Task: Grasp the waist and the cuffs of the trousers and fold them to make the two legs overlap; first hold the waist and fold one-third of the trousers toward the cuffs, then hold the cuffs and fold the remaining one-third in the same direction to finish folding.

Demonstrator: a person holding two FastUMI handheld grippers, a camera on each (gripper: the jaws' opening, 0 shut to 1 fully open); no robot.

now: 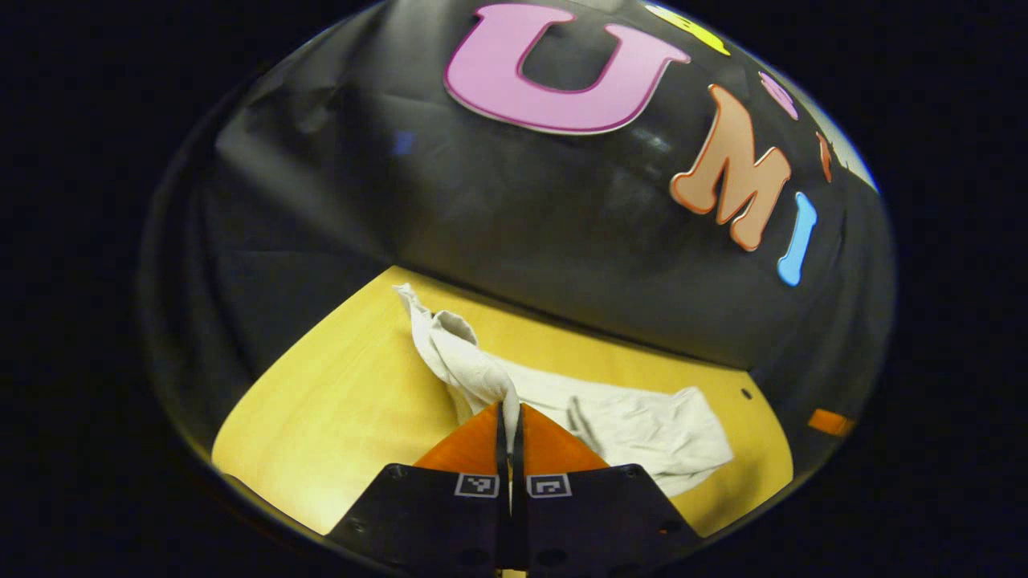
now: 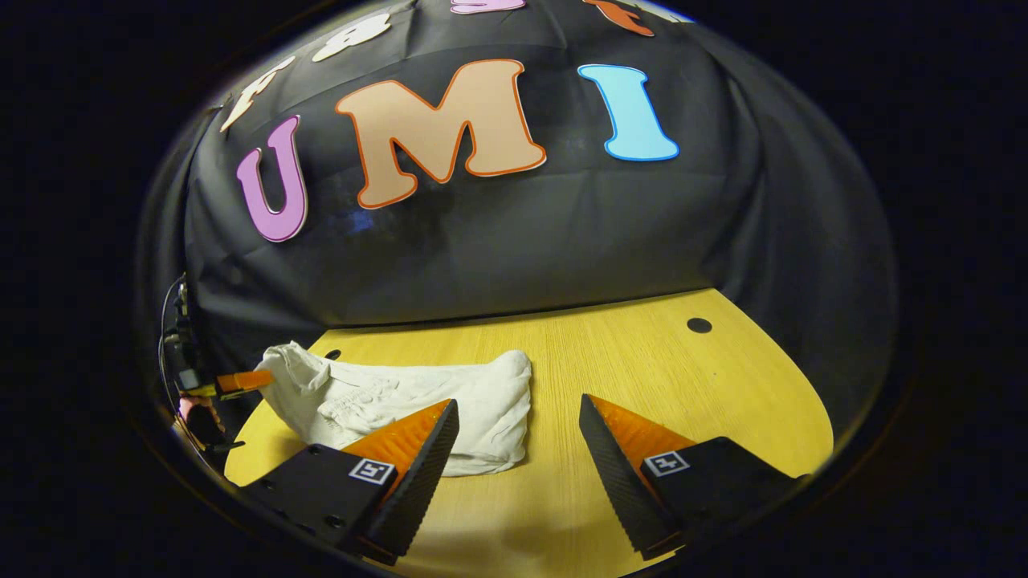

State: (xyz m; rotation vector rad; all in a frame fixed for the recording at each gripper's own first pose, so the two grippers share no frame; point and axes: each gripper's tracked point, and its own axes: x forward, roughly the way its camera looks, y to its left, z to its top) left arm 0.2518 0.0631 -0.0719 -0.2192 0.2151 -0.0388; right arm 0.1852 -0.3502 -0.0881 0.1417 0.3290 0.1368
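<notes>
White trousers (image 2: 418,401) lie bunched on a yellow table (image 2: 642,361), close under the booth's black back wall (image 2: 522,241), at a stage that looks like the middle of the folding. The left gripper (image 1: 511,417) has its fingers pinched together on a raised edge of the cloth, lifting that end off the table while the rest trails flat beyond it. The right gripper (image 2: 518,449) hovers with fingers spread wide and nothing between them, its left finger over the trousers' near end. The fabric appears light, soft and limp, likely to sag and crease rather than hold a line, so a firm pinch at the hems or waistband corners, through all layers, should serve best.
</notes>
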